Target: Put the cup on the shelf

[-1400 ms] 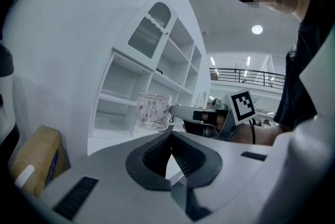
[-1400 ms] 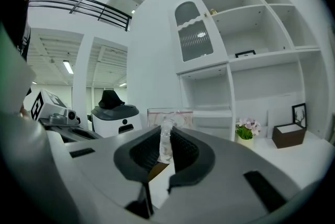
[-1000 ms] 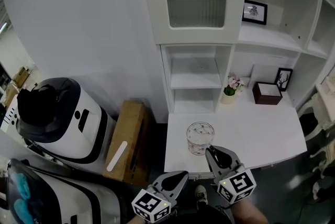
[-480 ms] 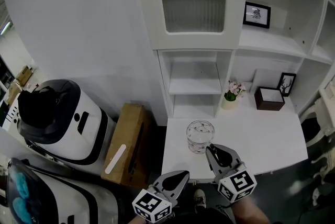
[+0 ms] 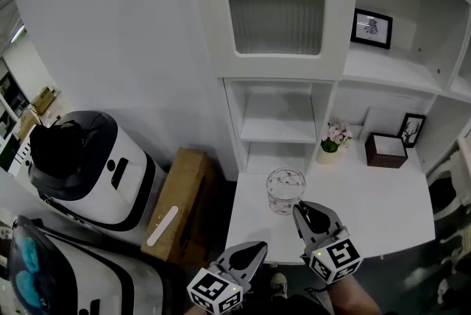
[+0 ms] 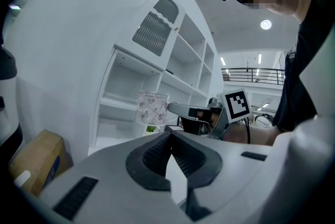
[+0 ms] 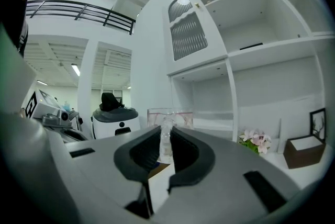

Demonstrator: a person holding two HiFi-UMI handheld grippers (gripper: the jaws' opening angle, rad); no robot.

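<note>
The right gripper [image 5: 299,210] clamps the wall of the cup [image 5: 284,190] — the left gripper [image 5: 257,246] is closed, empty.

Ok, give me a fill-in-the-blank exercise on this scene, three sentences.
1. The right gripper clamps the cup, while the left gripper holds ____.
2. The pot on the desk holds pink ____.
3. The box beside the pot is ____ in colour.

Missing words: nothing; flowers; brown.
</note>
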